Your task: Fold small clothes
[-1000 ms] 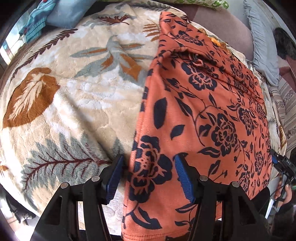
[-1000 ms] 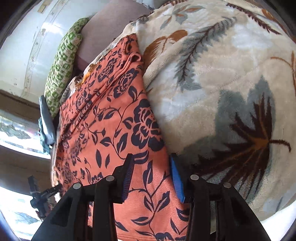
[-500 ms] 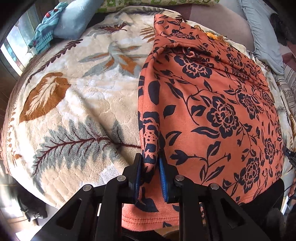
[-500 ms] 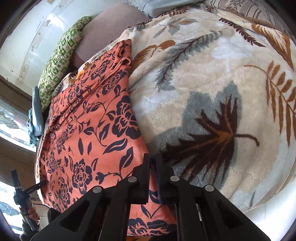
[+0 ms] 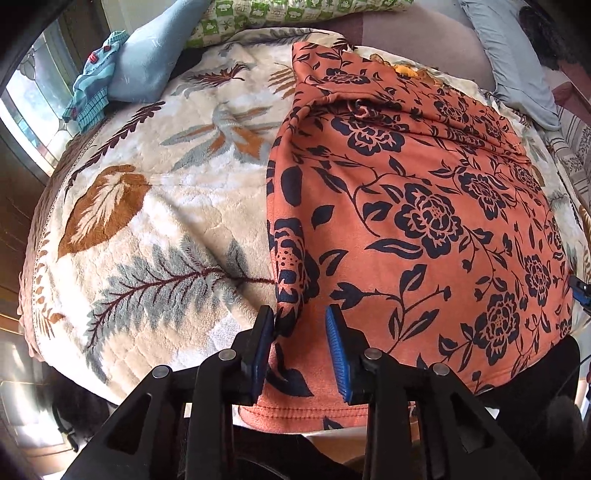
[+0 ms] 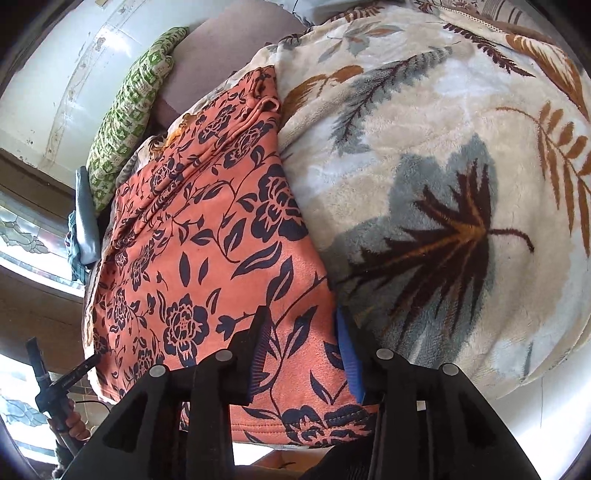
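Note:
An orange garment with a dark floral print (image 5: 406, 221) lies flat on a cream leaf-patterned blanket (image 5: 166, 203), its hem at the near bed edge. My left gripper (image 5: 301, 332) stands over its near left edge. Its jaws are opening, a small raised ridge of cloth rests by the left pad, and nothing is pinched. In the right wrist view, my right gripper (image 6: 301, 332) straddles the near right edge of the garment (image 6: 192, 240). Its jaws are opening too, with the cloth lying loose beneath them.
A green checked pillow (image 5: 295, 11), a light blue pillow (image 5: 147, 62) and a grey pillow (image 5: 513, 62) line the far side. A teal cloth (image 5: 92, 92) lies by the window. The blanket (image 6: 424, 184) drops off at the near edge. A hand (image 6: 70, 417) shows at the lower left.
Both grippers closed on the garment's near edges half a second ago and have since spread apart, letting the cloth go. The left gripper has drawn up and back a little.

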{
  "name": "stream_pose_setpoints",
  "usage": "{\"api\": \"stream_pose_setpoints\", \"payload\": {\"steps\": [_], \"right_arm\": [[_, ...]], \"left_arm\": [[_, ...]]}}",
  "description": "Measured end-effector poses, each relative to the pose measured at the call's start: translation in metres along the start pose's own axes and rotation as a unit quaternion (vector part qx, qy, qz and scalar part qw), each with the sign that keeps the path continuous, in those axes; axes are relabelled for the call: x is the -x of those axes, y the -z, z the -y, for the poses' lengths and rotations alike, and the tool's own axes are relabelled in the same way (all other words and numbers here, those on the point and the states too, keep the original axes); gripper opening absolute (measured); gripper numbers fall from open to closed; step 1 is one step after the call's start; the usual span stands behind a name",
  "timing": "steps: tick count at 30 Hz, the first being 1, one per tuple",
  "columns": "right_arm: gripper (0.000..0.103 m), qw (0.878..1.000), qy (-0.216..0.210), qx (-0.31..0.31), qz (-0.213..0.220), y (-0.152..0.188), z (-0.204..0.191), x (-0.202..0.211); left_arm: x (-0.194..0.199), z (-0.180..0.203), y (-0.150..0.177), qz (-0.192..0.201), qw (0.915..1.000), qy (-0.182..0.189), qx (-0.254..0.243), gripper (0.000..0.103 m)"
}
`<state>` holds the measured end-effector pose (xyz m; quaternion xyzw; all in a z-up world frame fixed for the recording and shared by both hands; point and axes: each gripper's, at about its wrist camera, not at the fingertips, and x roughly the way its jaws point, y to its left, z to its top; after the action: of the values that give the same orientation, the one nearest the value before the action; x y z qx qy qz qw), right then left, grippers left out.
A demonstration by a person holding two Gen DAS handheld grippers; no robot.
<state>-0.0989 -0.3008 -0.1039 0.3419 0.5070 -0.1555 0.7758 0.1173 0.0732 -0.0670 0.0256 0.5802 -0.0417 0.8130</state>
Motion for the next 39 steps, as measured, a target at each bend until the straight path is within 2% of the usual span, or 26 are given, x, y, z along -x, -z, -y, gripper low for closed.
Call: {"api": "stream_pose_setpoints", "payload": {"steps": [3,5,6,8,11,14,17,20,24,27,30,34,37,39], "right_arm": [[0.039,1.000,0.005,0.001,0.005,-0.001,0.001,0.003],[0.040,1.000,0.006,0.000,0.000,0.001,0.002,0.001],[0.040,1.000,0.004,-0.001,-0.003,0.002,0.002,-0.001],[0.041,1.000,0.001,0.004,-0.011,0.005,0.000,-0.005],[0.041,0.999,0.002,0.037,-0.006,0.010,-0.012,-0.006],[0.005,0.997,-0.009,0.079,0.001,0.013,-0.029,0.001],[0.005,0.995,0.001,0.097,0.015,0.014,-0.035,0.009],[0.005,0.994,0.051,0.096,-0.002,0.015,-0.025,-0.001],[0.006,0.996,0.046,0.081,-0.003,0.016,-0.018,-0.004],[0.010,0.996,0.047,0.080,0.000,0.013,-0.021,0.001],[0.011,0.997,0.037,0.065,0.017,0.004,-0.022,0.010],[0.015,0.998,0.019,0.054,0.038,-0.013,-0.032,0.018],[0.024,0.997,0.006,0.056,0.050,-0.031,-0.046,0.019],[0.027,0.997,-0.008,0.056,0.056,-0.047,-0.057,0.015]], "left_arm": [[0.006,-0.014,-0.005,0.009,0.9999,0.003,0.014,0.033],[0.007,-0.029,-0.005,0.012,0.9987,0.021,0.045,0.043],[0.005,-0.036,-0.004,0.008,0.9973,0.038,0.062,0.052],[-0.002,-0.046,-0.001,-0.007,0.9938,0.069,0.087,0.054],[-0.017,-0.044,0.005,-0.045,0.9916,0.088,0.084,0.054],[-0.023,-0.027,0.013,-0.054,0.9940,0.086,0.043,0.052],[-0.020,-0.012,0.019,-0.032,0.9986,0.041,-0.008,0.049],[-0.026,-0.005,0.021,-0.035,0.9989,0.007,-0.031,0.040],[-0.020,0.001,0.023,-0.027,0.9990,-0.002,-0.035,0.039],[-0.008,0.004,0.019,-0.014,0.9988,-0.005,-0.047,0.039],[0.014,0.003,0.015,0.007,0.9990,-0.010,-0.042,0.041],[0.032,0.003,-0.002,0.042,0.9983,-0.026,-0.030,0.056],[0.038,0.015,-0.023,0.063,0.9966,-0.038,-0.036,0.056],[0.036,0.023,-0.044,0.063,0.9968,-0.033,-0.038,0.056]]}}
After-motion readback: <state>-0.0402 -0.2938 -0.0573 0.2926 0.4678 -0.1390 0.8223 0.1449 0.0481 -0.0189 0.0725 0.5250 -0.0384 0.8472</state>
